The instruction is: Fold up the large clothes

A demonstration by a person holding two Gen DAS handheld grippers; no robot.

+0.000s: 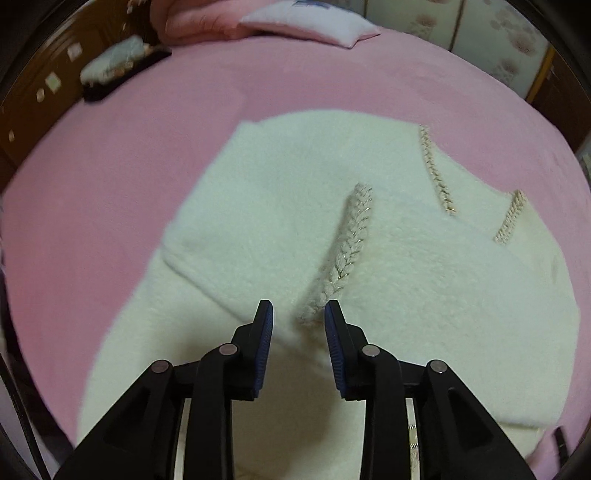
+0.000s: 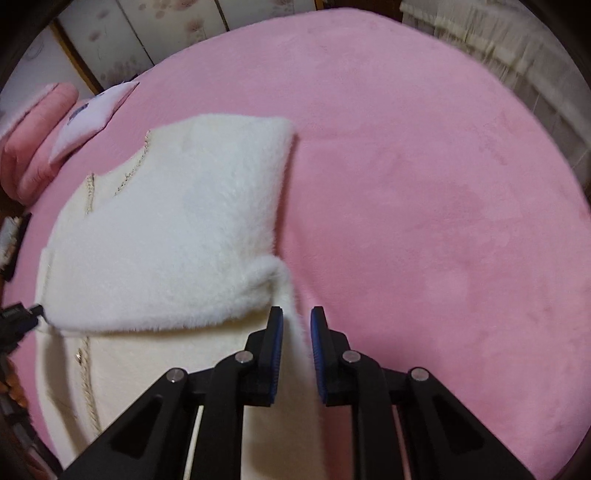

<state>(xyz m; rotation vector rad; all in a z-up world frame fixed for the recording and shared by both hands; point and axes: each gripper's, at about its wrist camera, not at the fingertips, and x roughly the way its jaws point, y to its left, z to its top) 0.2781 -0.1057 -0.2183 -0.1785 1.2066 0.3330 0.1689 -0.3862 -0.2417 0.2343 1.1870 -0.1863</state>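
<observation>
Lying on the pink bed (image 1: 110, 155), a fluffy white cardigan (image 1: 258, 206) with braided trim (image 1: 347, 243) is partly folded, one sleeve (image 2: 177, 236) laid across its body. Left gripper (image 1: 298, 312) hovers above the trim's lower end, jaws apart and empty. Right gripper (image 2: 296, 314) straddles the cardigan's right edge with jaws parted, not clamped. A white pillow (image 1: 314, 22) sits beyond.

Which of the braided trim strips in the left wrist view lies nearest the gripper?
The long braided strip ending between the left gripper fingertips; the two shorter strips by the neckline lie farther up and right.
</observation>
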